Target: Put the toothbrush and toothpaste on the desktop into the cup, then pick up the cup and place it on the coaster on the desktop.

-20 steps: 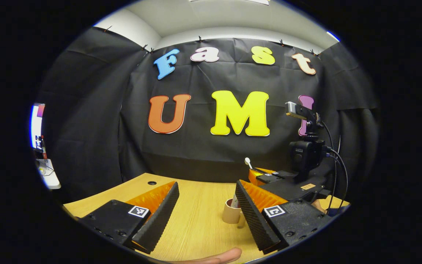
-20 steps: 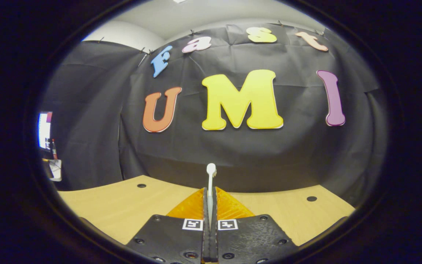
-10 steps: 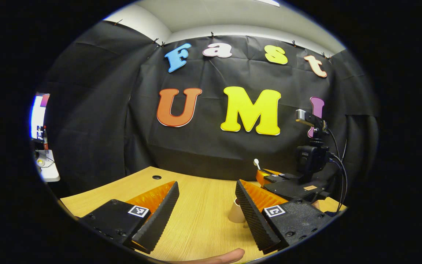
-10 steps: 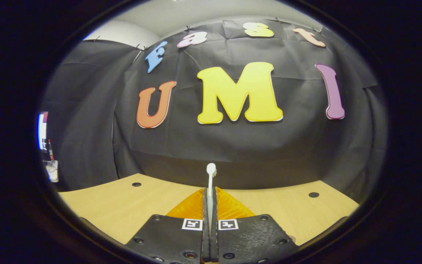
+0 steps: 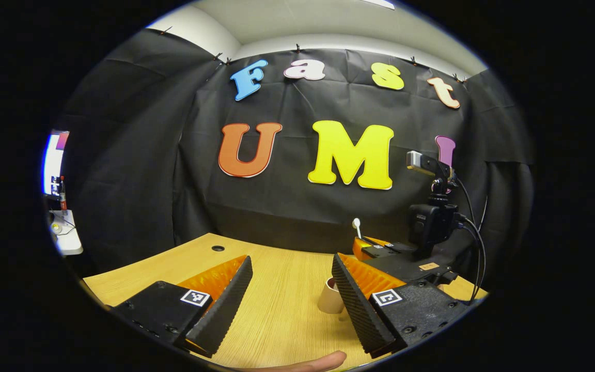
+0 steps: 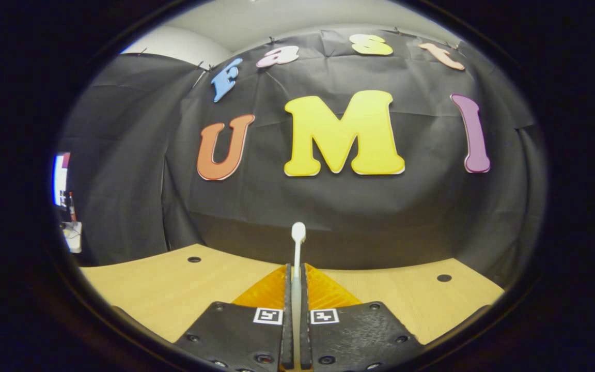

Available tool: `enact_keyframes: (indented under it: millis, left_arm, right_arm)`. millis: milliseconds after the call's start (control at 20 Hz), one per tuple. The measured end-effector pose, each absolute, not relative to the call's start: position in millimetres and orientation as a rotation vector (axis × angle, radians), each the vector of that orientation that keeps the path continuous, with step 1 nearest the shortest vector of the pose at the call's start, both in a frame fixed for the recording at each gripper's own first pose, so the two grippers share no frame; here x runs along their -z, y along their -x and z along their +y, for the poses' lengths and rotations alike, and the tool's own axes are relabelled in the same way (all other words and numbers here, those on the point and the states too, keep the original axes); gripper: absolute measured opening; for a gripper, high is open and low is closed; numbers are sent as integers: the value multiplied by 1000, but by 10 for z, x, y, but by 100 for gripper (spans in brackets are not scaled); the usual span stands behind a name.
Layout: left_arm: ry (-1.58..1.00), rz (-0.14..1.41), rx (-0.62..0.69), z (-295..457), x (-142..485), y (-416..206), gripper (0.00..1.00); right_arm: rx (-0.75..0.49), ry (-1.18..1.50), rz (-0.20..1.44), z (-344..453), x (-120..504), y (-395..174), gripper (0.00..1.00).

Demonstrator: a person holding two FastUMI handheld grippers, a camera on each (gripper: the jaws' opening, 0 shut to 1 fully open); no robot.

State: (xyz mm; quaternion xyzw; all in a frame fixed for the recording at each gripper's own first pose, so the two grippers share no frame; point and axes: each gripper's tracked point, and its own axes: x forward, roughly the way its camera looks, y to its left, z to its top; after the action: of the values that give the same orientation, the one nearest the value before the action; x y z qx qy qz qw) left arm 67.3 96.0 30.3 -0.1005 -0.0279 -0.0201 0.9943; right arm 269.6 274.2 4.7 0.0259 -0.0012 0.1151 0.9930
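In the left gripper view a beige cup [image 5: 330, 299] stands on the wooden desktop [image 5: 277, 289], partly hidden behind my left gripper's right finger. My left gripper [image 5: 290, 276] is open, with nothing between its fingers. Beyond the cup hovers my right gripper [image 5: 375, 247], with a white toothbrush [image 5: 357, 227] sticking up out of its tips. In the right gripper view my right gripper [image 6: 295, 268] is shut on the toothbrush [image 6: 297, 243], whose head points up and forward. I cannot make out toothpaste inside the cup.
A fingertip [image 5: 308, 361] shows at the bottom edge of the left gripper view. Round holes [image 6: 443, 278] mark the desktop [image 6: 163, 289] near its far corners. Black cloth walls close the booth behind and beside the desk.
The right gripper with the toothbrush has shifted slightly above the cup, moving away and then back. The left gripper stays open in much the same place.
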Motion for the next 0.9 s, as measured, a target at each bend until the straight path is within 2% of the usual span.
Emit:
enact_keyframes:
  millis: [400, 500, 550, 600, 650, 700, 800, 900]
  left_arm:
    - [207, -54, 26, 1029, -280, -694, 98]
    - [208, -48, 26, 1033, -265, -704, 98]
    - [209, -46, 26, 1022, -266, -700, 98]
    - [209, -43, 29, 1007, -258, -701, 98]
    - [207, -42, 33, 992, -251, -705, 98]
    - [205, -42, 35, 978, -259, -707, 98]
    - [198, -45, 42, 952, -256, -718, 98]
    - [194, -34, 40, 954, -212, -731, 98]
  right_arm:
    - [-219, -69, 31, 2751, 47, -2744, 5]
    - [-263, -85, 47, 2809, 77, -2703, 7]
    - [-282, -88, 55, 2833, 82, -2679, 16]
    - [-295, -89, 58, 2842, 85, -2644, 34]
    - [-307, -92, 53, 2845, 52, -2615, 42]
    - [-317, -95, 41, 2847, 7, -2573, 62]
    - [-321, -83, 3, 2835, -132, -2516, 81]
    - [-309, -44, -21, 2812, -217, -2478, 84]
